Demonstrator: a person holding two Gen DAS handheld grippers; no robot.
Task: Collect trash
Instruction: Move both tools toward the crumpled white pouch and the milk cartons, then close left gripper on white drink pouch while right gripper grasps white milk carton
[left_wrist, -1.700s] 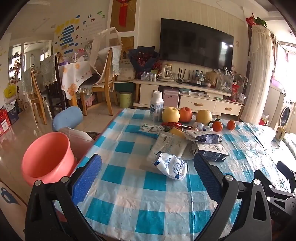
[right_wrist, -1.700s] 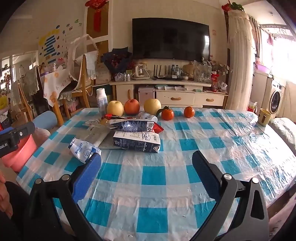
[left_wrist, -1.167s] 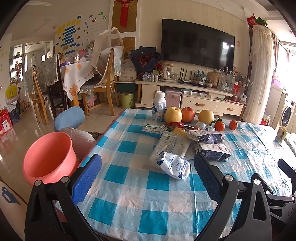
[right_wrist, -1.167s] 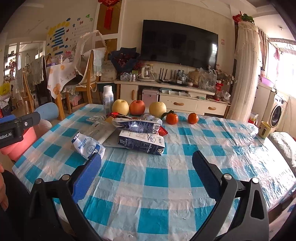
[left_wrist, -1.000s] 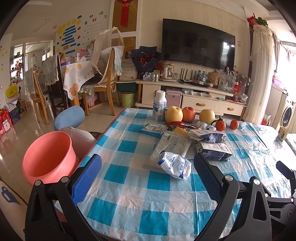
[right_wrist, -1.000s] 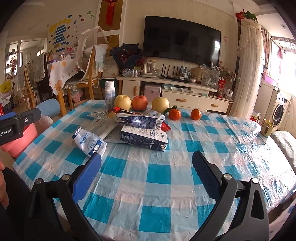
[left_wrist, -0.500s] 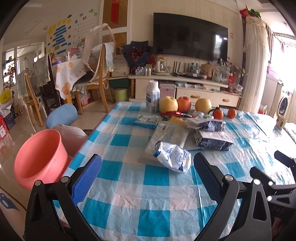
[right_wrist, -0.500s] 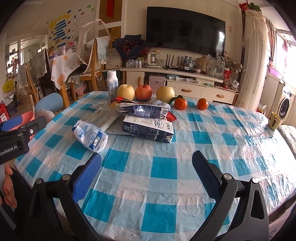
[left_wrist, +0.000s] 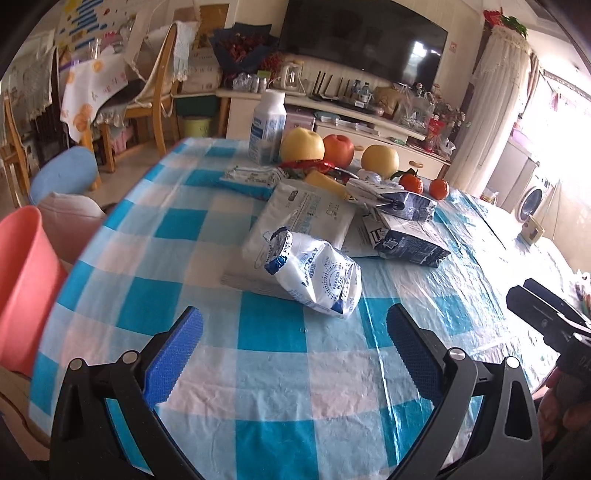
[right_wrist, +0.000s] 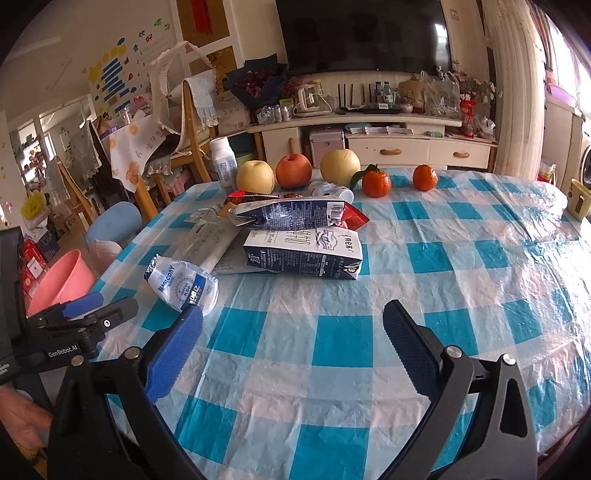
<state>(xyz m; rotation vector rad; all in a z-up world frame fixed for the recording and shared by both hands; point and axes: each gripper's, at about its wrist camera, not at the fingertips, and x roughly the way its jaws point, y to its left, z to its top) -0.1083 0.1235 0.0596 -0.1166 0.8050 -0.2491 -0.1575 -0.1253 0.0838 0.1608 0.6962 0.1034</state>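
Indoors | checked tablecloth (left_wrist: 177, 229) littered | left gripper (left_wrist: 293, 347), right gripper (right_wrist: 291, 343) spread wide, empty

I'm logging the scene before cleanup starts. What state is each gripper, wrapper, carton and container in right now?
Left gripper: open, empty.
Right gripper: open, empty.
White pouch: crumpled, lying on the table.
Upper carton: flattened, on its side.
Lower carton: on its side.
Bottle: upright; cap not discernible.
Pink bucket: upright beside the table; inside hidden.
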